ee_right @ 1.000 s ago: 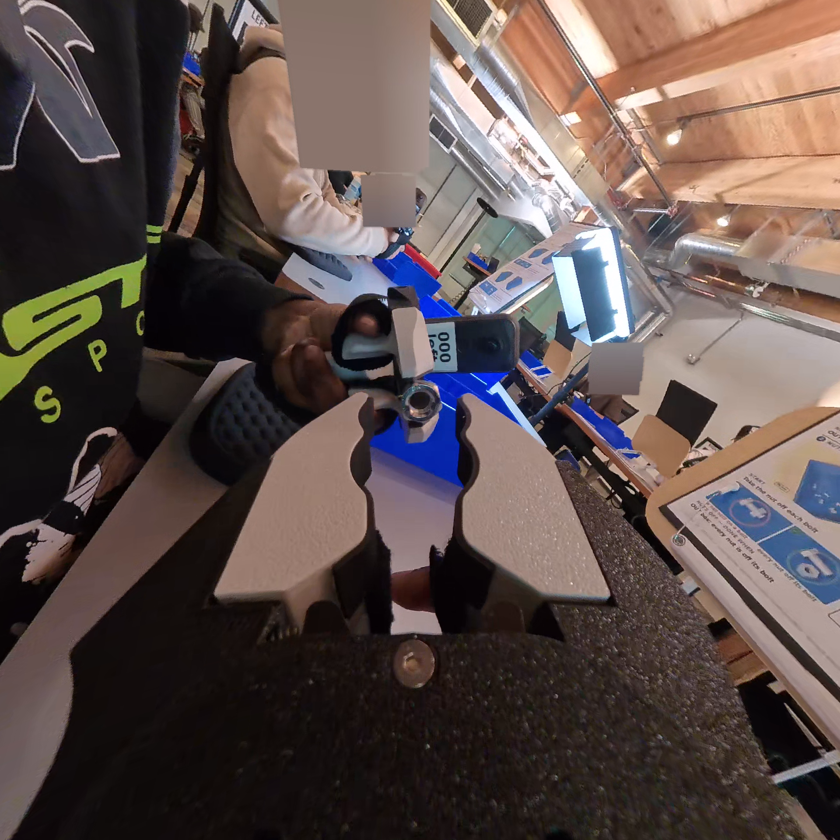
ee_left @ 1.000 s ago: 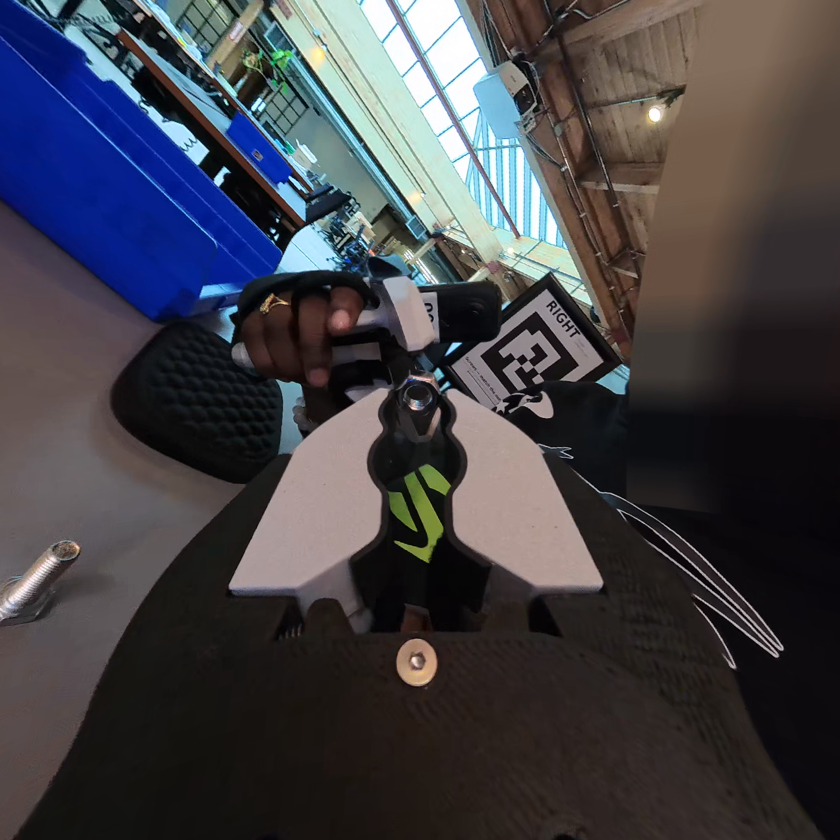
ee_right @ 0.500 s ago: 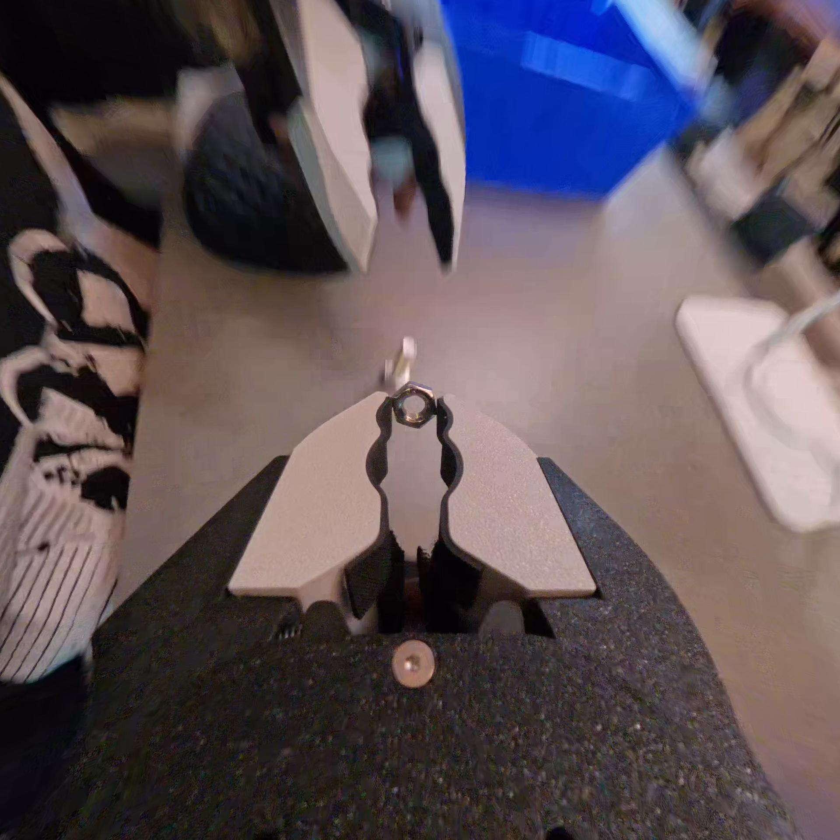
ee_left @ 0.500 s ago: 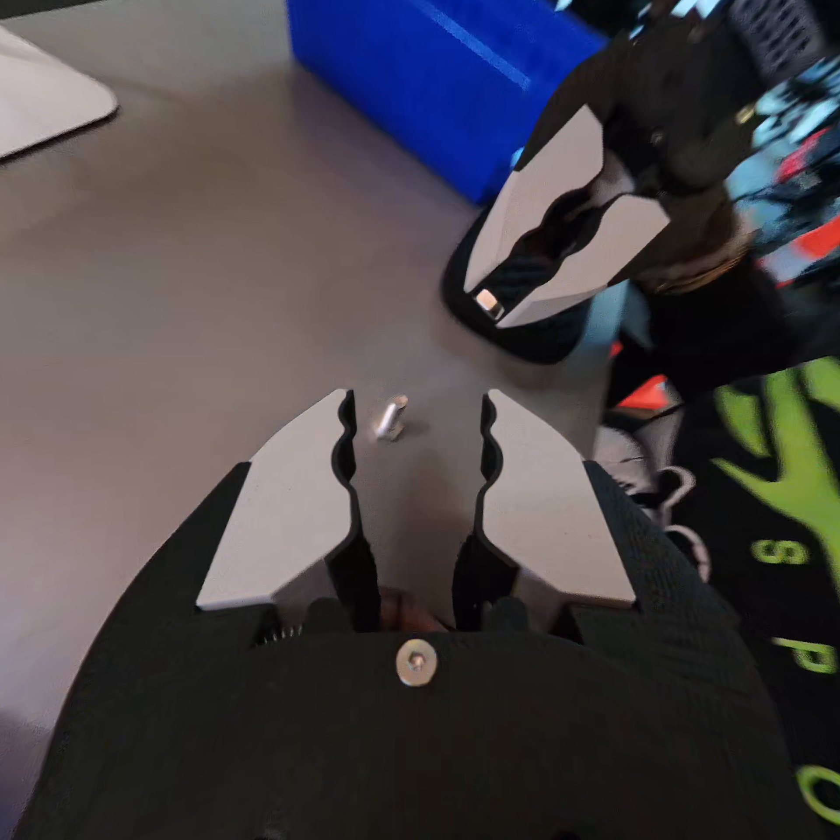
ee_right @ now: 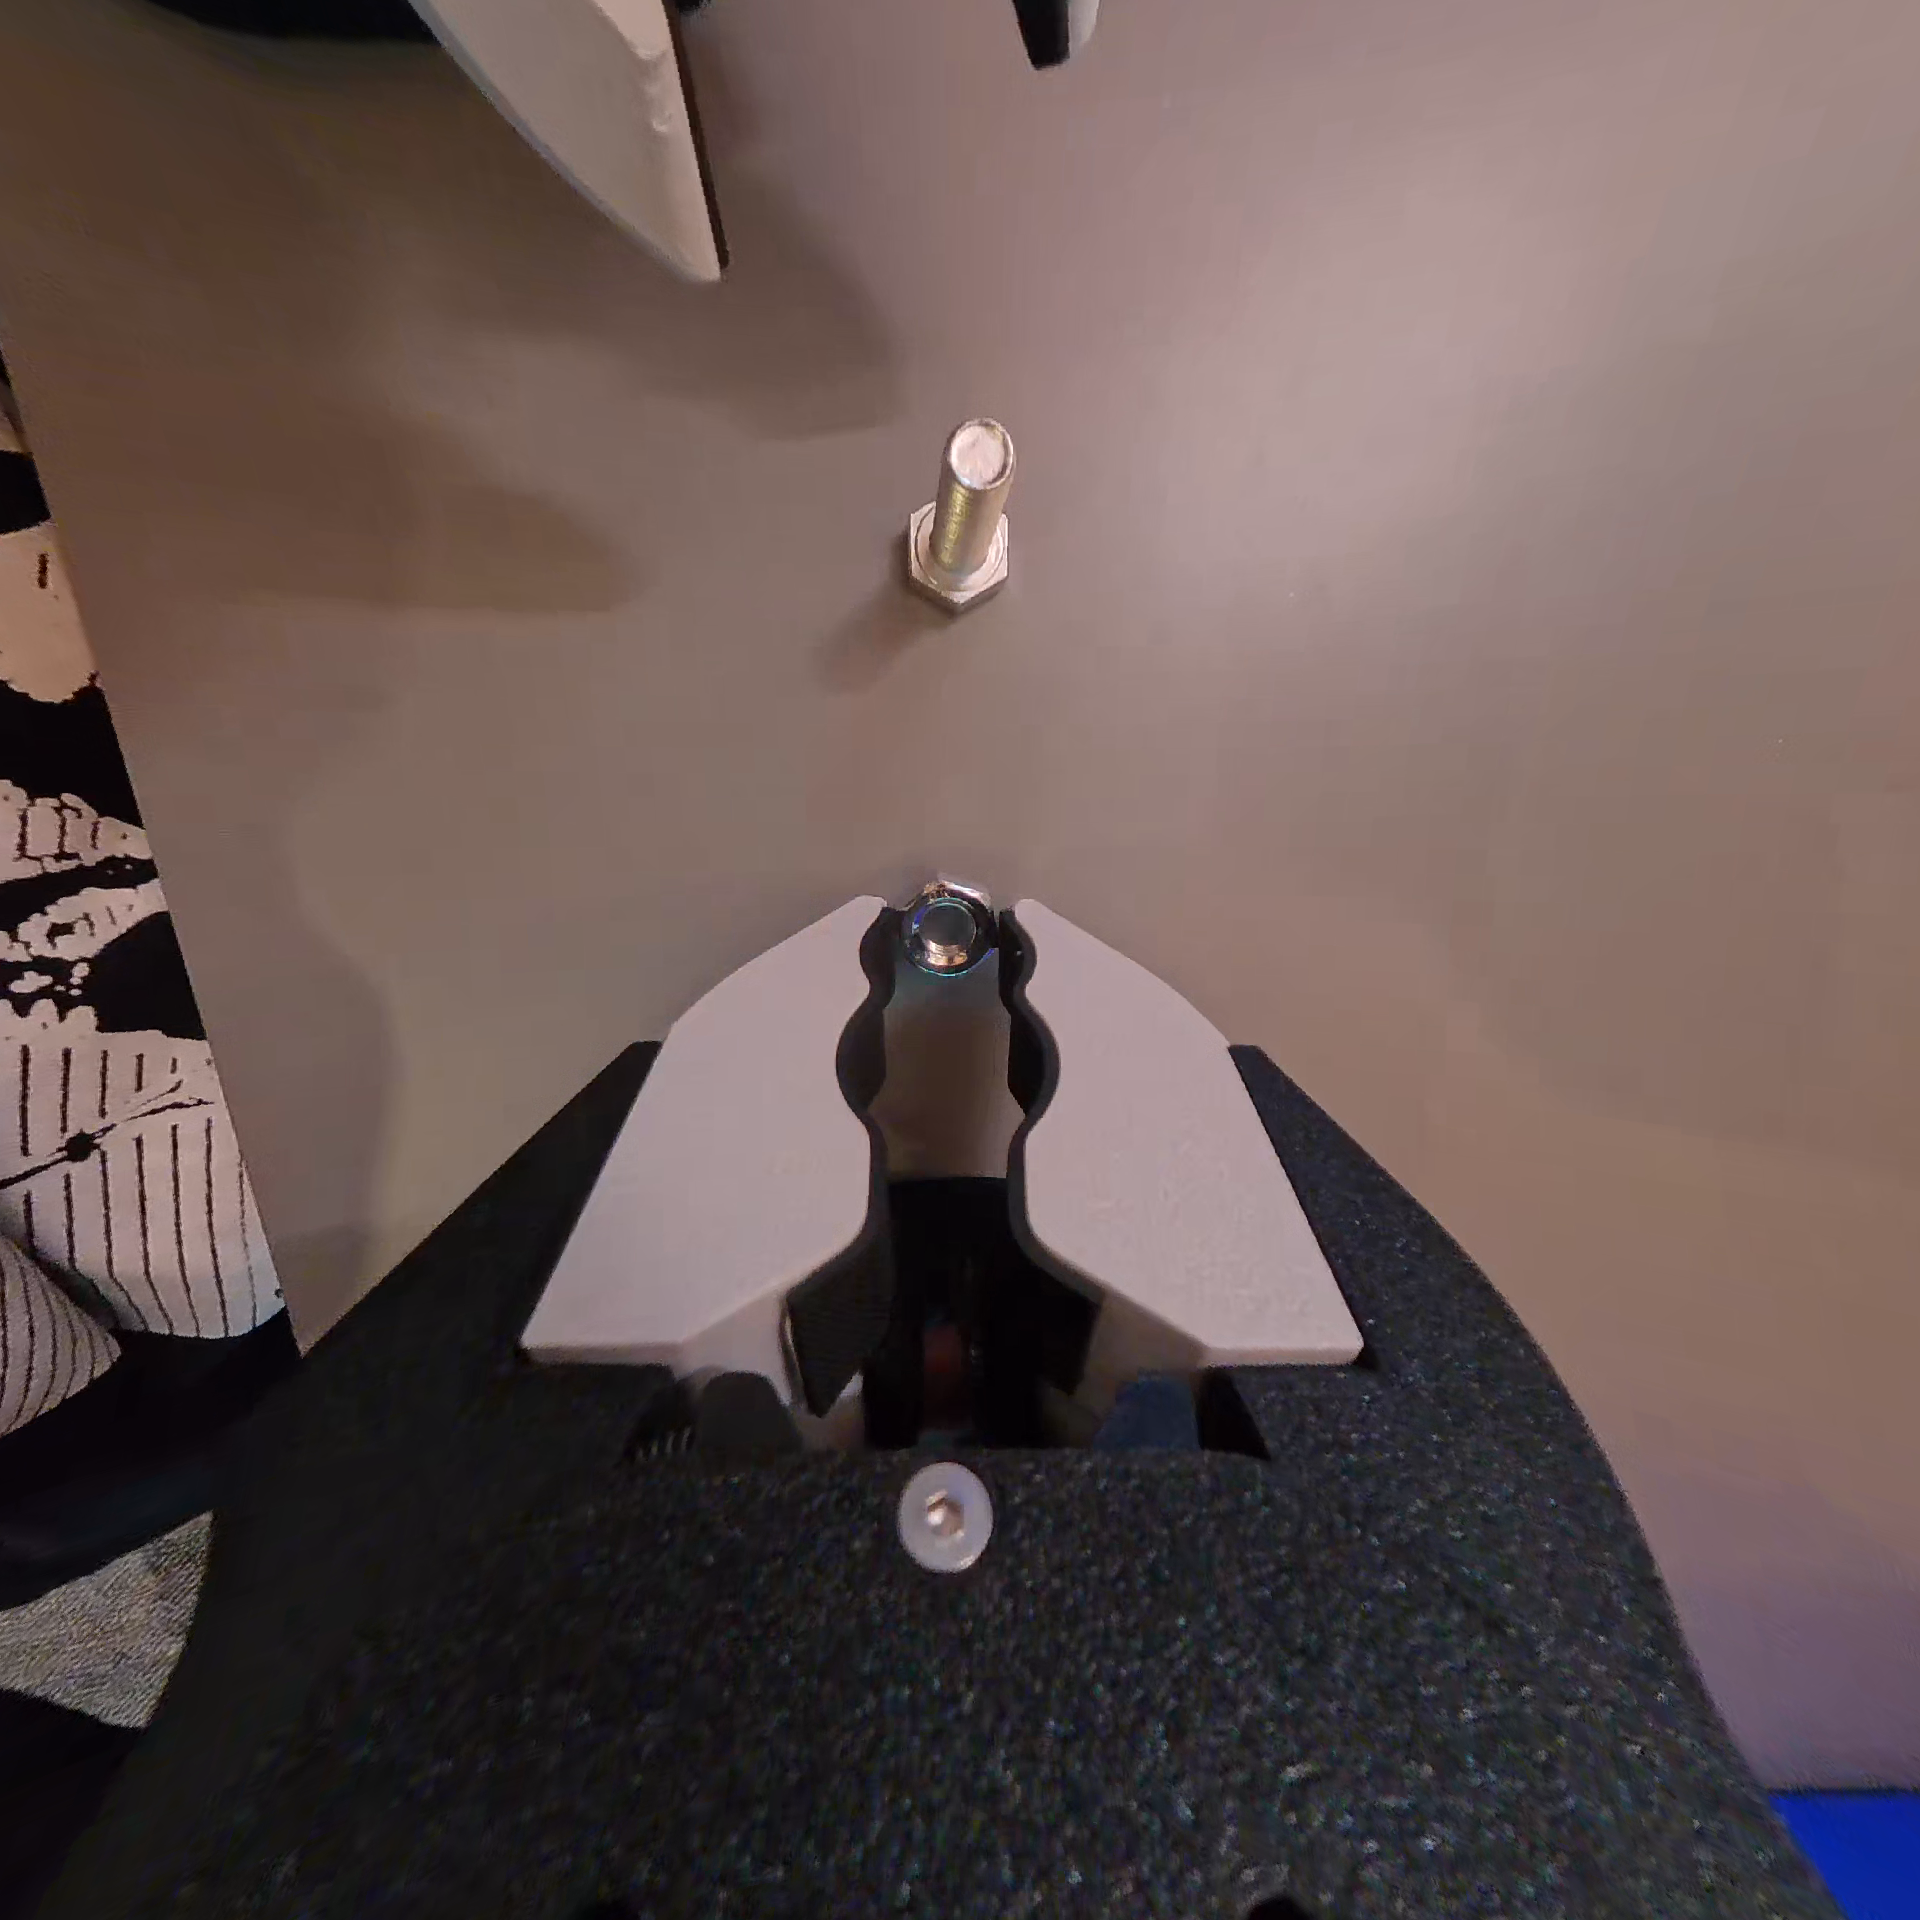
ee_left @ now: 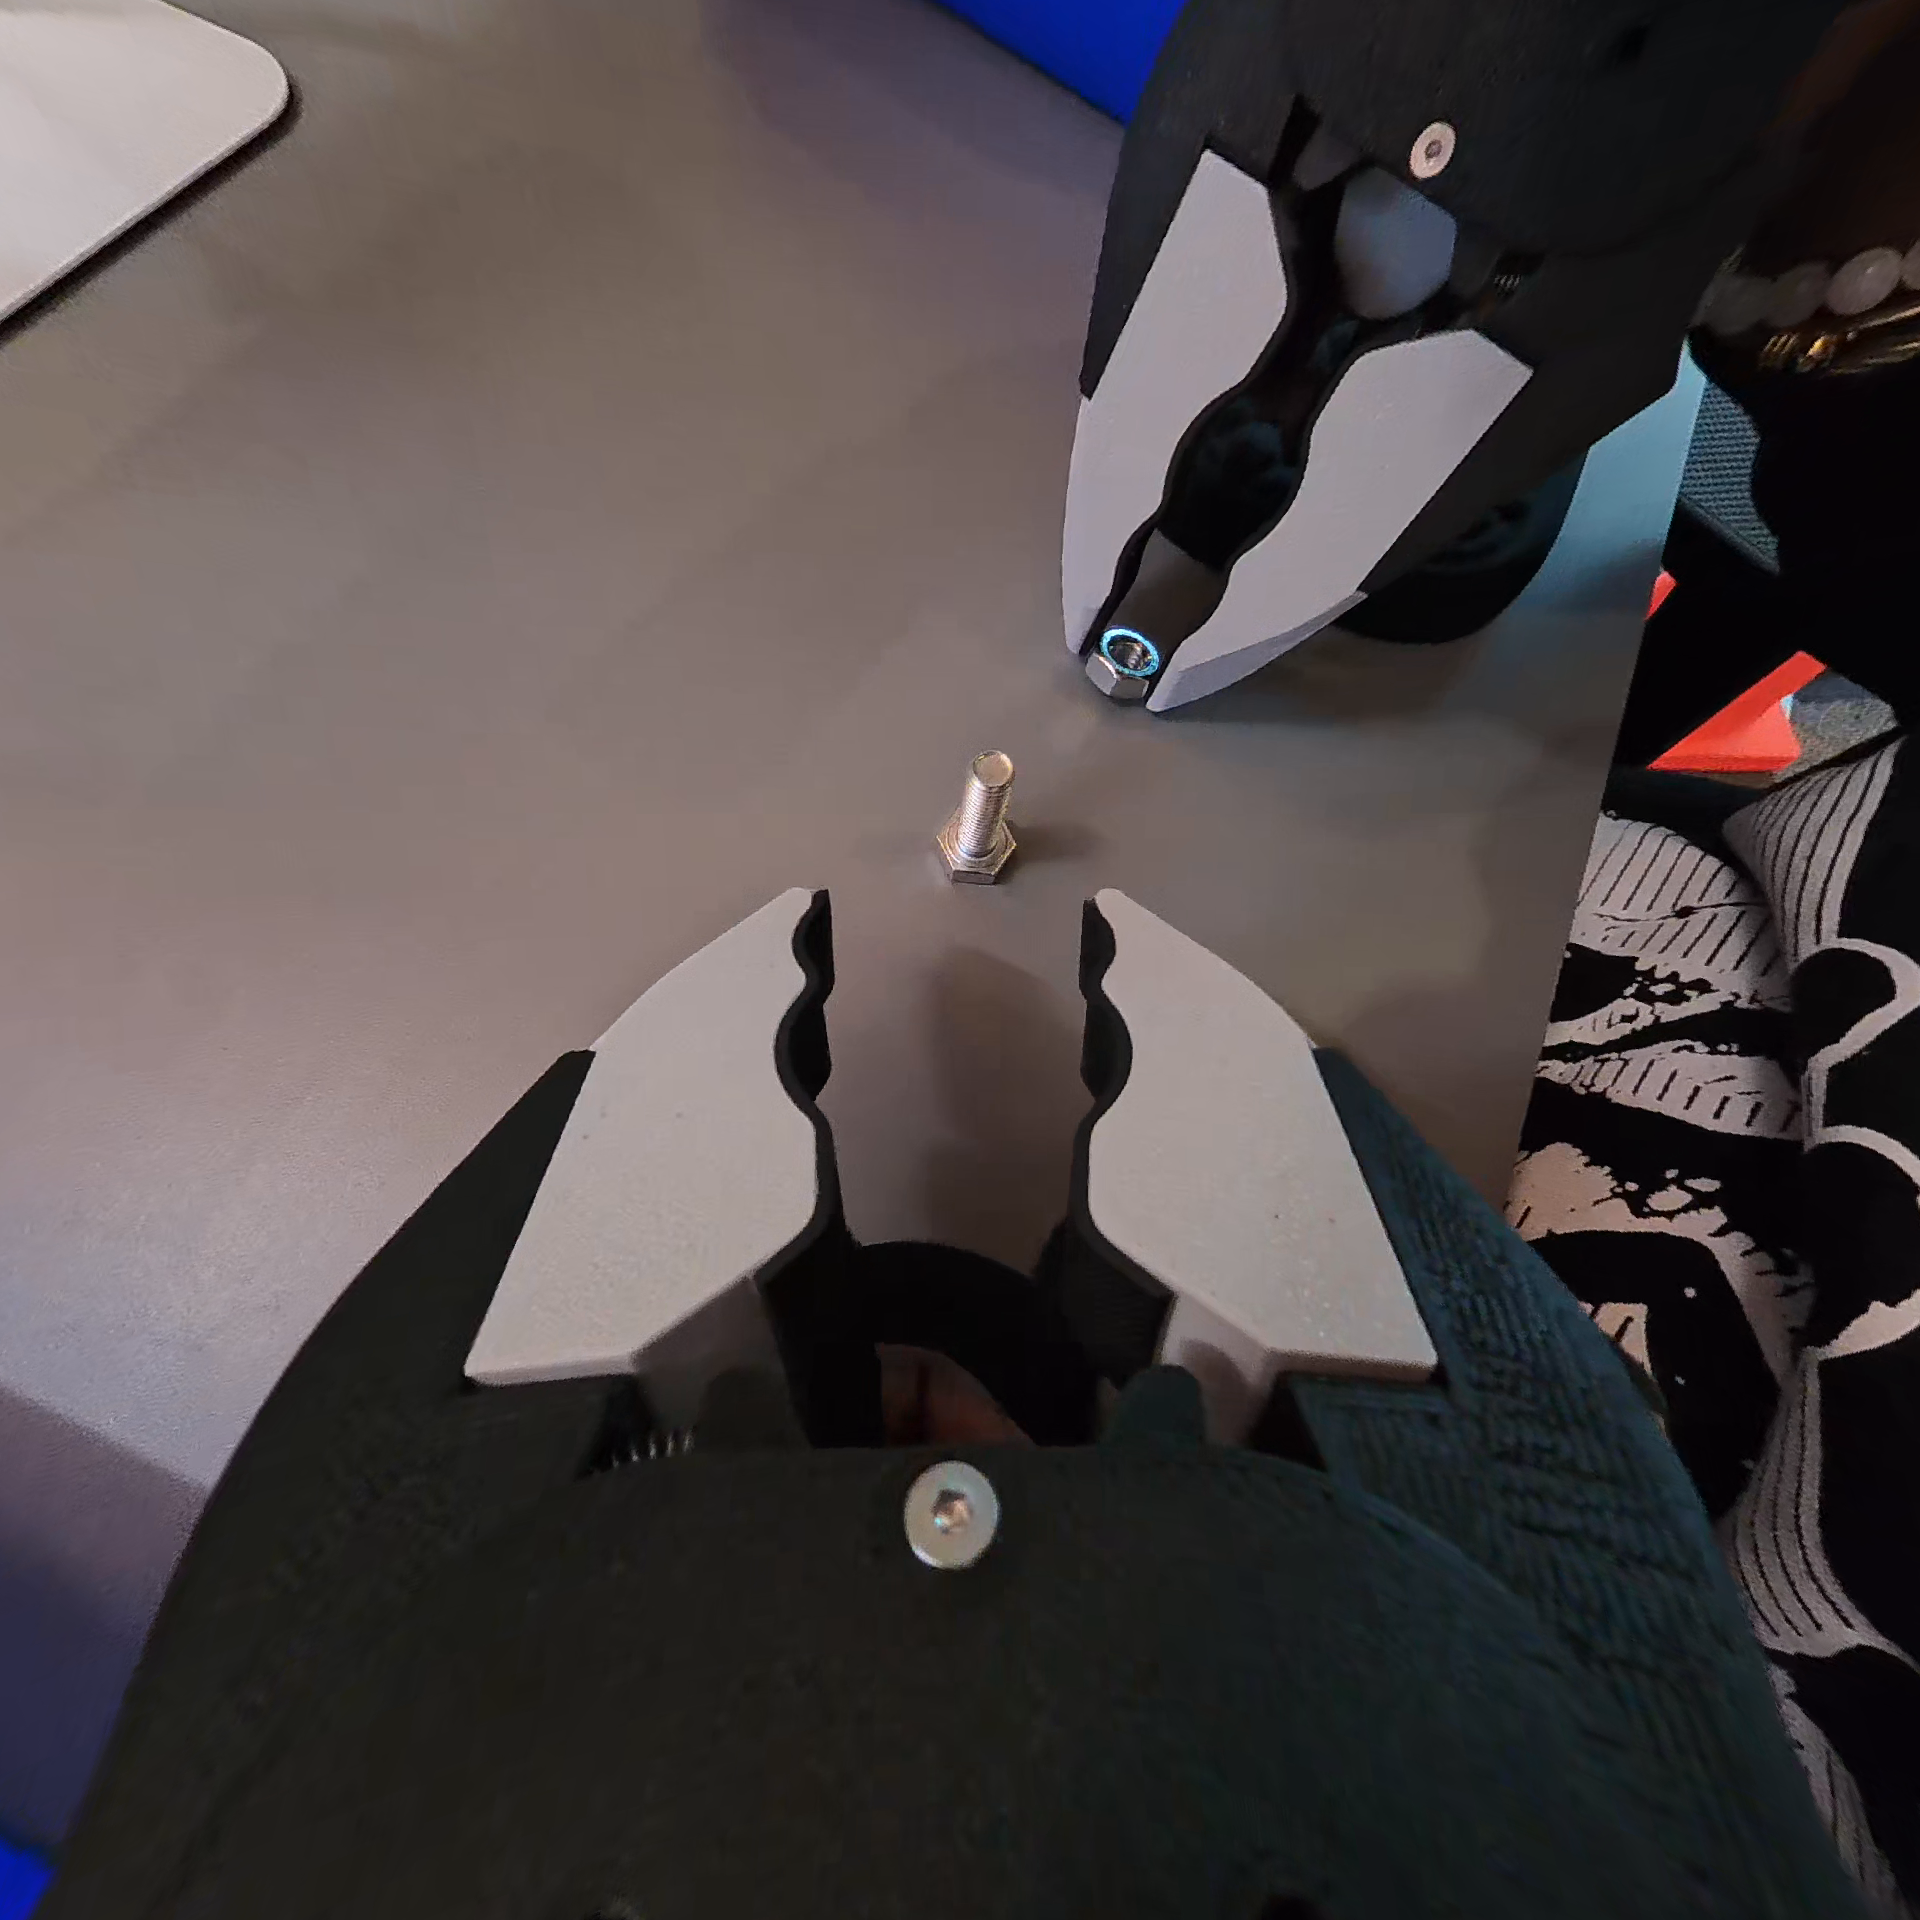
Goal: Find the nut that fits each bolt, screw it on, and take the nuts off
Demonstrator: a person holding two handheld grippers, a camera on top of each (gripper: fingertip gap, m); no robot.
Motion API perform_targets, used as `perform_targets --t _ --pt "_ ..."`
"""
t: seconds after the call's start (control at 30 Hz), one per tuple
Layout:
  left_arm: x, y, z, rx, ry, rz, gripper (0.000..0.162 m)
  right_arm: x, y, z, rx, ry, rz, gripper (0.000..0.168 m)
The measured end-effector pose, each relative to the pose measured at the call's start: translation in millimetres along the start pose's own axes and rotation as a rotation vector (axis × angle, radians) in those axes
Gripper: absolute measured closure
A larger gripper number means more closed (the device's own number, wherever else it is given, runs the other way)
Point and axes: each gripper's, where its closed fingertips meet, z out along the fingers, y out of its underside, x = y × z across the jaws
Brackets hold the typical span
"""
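A grey table (ee_left: pixel 520 520) fills both views, soft shadows lying across it. A pale pad (ee_left: pixel 94 135) sits at its far corner. A blue bin (ee_left: pixel 1049 42) edges the top.

Left gripper (ee_left: pixel 956 914) no longer raised and clamping the nut (ee_left: pixel 1127 661), now lowered with fingers spread just short of the standing bolt (ee_left: pixel 977 821), nut now pinched at right gripper (ee_right: pixel 948 920) tips, low over the table (ee_left: pixel 520 520), bolt ahead

Your left wrist camera looks steeply down at the table (ee_left: pixel 520 623), your right wrist camera lower, closer, facing it, both sharing the upright bolt (ee_left: pixel 977 821) (ee_right: pixel 961 520).
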Motion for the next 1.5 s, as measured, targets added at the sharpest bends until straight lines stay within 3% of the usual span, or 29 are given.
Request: perform_targets --t 0.13,0.27,0.37,0.47,0.57,0.9,1.17,1.3,1.5 --pt "0 2 0 0.0 0.01 -0.01 0.118 1 -2 -1 0.018 -0.007 0.017 0.142" --pt "2 4 1 -0.005 0.018 -0.003 0.118 2 -35 -11 0.231 -0.021 0.028 0.128" --pt "4 3 1 0.004 0.03 -0.002 0.118 3 -61 -11 0.38 -0.065 0.073 0.138" --pt "5 3 1 0.004 0.03 0.001 0.118 7 -68 1 0.39 -0.064 0.08 0.143" --pt "4 4 1 0.009 0.028 0.002 0.118 4 -74 4 0.418 -0.095 0.076 0.158" --pt "9 -32 -5 0.245 0.011 0.076 0.124 3 -104 -61 0.703 -0.182 0.118 0.158" --pt "19 -50 -7 0.371 0.031 0.097 0.134 0 -112 -80 0.761 -0.173 0.118 0.158" --pt "13 -56 -9 0.409 -0.039 0.111 0.134 6 -115 -83 0.782 -0.146 0.18 0.159" --pt "-6 -75 -13 0.502 -0.325 0.179 0.132 21 -125 -97 0.837 -0.053 0.292 0.159"
